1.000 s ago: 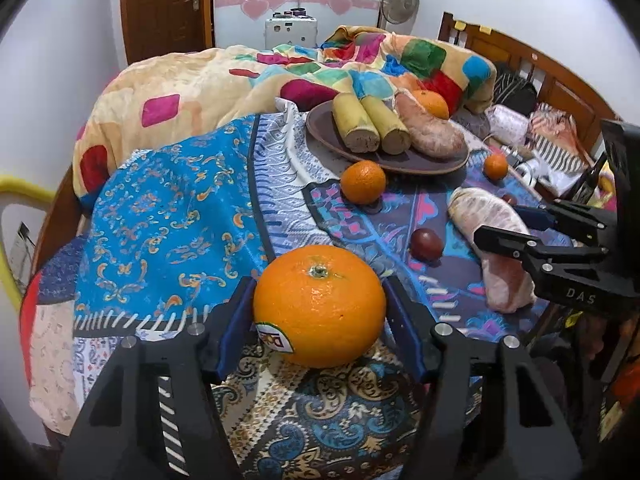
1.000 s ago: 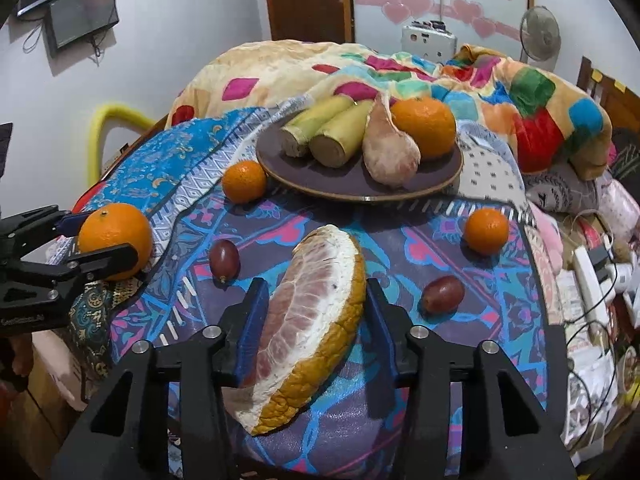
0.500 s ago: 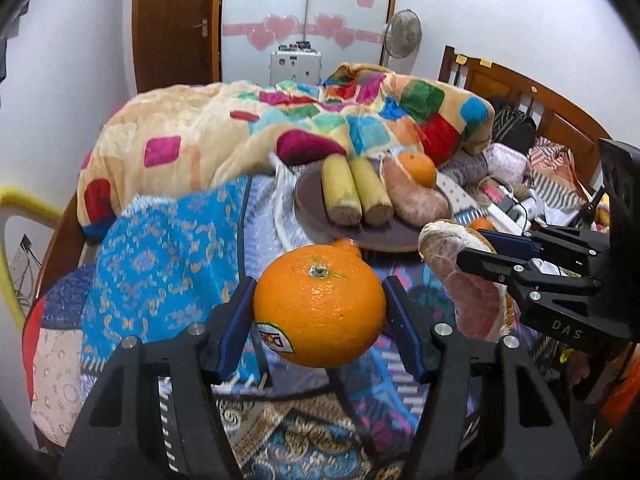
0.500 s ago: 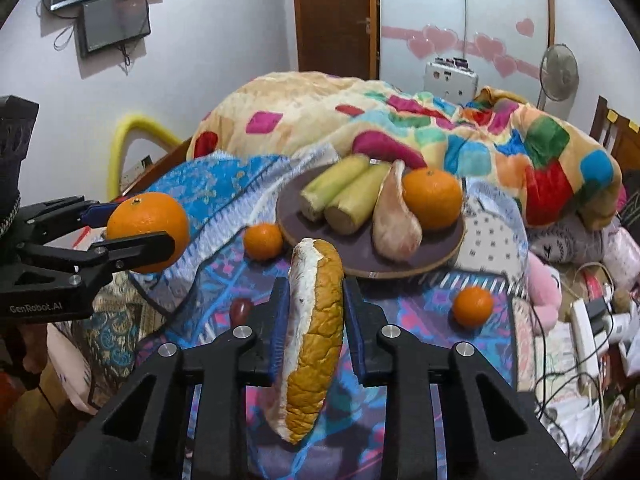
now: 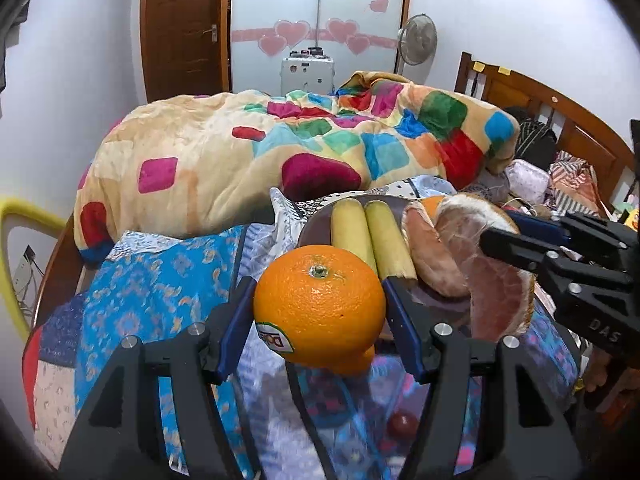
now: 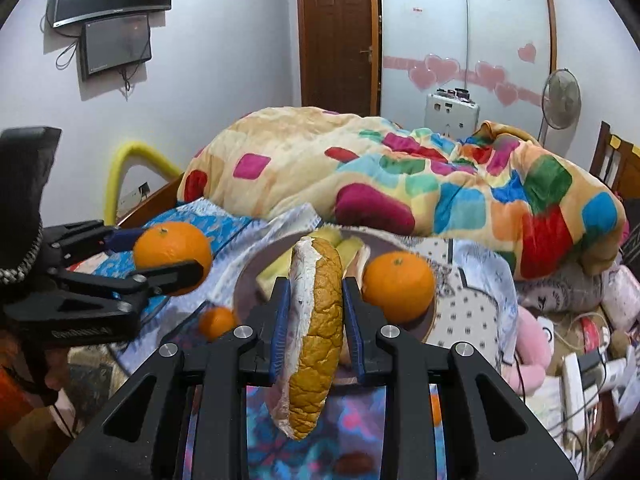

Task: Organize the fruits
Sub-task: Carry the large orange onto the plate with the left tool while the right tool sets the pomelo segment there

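Bedroom clutter fills the background: a bed [image 5: 132, 312] under a patterned blue cloth, with a bright patchwork blanket [image 5: 280, 156] heaped behind. On the cloth sits a dark round plate [image 6: 244, 288] carrying two yellow-green stalks [image 5: 372, 236], a pale wedge of fruit and an orange. Held above the cloth, the left gripper [image 5: 320, 312] is clamped on a big orange [image 5: 320, 304] with a sticker. Beside it, near the plate, the right gripper [image 6: 314, 312] pinches a peeled pomelo wedge [image 6: 316, 320], its jaws tight against the wedge's sides. Small tangerines [image 6: 216, 322] lie on the cloth.
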A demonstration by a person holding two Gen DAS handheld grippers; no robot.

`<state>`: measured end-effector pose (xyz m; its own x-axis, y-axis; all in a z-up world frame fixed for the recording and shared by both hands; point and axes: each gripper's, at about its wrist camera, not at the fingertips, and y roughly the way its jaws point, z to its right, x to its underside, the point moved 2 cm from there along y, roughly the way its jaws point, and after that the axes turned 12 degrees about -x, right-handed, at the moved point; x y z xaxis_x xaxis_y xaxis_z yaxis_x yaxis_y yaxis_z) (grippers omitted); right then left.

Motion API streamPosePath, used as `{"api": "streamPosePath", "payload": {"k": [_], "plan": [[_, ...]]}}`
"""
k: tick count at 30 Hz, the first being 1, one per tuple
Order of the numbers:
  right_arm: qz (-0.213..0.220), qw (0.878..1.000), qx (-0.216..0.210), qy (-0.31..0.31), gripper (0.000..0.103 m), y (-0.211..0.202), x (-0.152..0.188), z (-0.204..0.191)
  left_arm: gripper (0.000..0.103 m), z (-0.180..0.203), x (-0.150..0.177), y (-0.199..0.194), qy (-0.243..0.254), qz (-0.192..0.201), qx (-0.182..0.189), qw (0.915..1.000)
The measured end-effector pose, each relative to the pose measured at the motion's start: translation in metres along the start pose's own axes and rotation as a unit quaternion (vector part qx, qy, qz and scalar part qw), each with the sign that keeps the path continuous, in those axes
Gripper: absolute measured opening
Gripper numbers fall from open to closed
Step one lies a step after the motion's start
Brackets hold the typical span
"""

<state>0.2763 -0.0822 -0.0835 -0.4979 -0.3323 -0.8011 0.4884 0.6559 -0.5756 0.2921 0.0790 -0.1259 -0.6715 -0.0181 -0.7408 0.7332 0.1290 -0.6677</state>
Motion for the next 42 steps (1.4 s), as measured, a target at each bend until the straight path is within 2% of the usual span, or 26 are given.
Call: {"api": "streamPosePath", "payload": {"k": [6, 12, 23, 28, 30, 32, 34, 42], "plan": [[-0.005, 1.000, -0.002, -0.012, 0.024, 0.018, -0.010, 0.011, 0.063, 0.007, -0.015, 0.036, 0.007, -0.017, -0.021, 0.9996], [-0.020, 1.000, -0.011, -0.013, 0.024, 0.037, -0.013, 0.019, 0.063, 0.013, -0.017, 0.059, 0.004, -0.038, -0.016, 0.9991], [-0.042, 0.999, -0.012, -0.003, 0.025, 0.048, -0.008, 0.030, 0.063, 0.019, -0.017, 0.054, 0.019, -0.037, -0.022, 0.9989], [-0.046, 0.999, -0.001, -0.008, 0.026, 0.048, -0.006, 0.030, 0.063, 0.026, -0.013, 0.039, 0.022, -0.030, 0.001, 0.9993], [-0.046, 0.999, -0.002, -0.006, 0.029, 0.046, -0.006, 0.031, 0.063, 0.033, -0.013, 0.035, 0.028, -0.031, 0.011, 0.9991], [-0.039, 0.999, 0.005, -0.006, 0.038, 0.041, -0.006, 0.032, 0.063, 0.039, -0.015, 0.033, 0.035, -0.030, 0.016, 0.9988], [-0.031, 0.999, 0.011, -0.005, 0.042, 0.034, -0.006, 0.034, 0.063, 0.044, -0.019, 0.032, 0.039, -0.024, 0.013, 0.9989], [0.000, 0.999, 0.034, -0.003, 0.043, 0.008, -0.015, 0.052, 0.063, 0.054, -0.037, 0.047, 0.030, -0.018, 0.005, 0.9994]]}}
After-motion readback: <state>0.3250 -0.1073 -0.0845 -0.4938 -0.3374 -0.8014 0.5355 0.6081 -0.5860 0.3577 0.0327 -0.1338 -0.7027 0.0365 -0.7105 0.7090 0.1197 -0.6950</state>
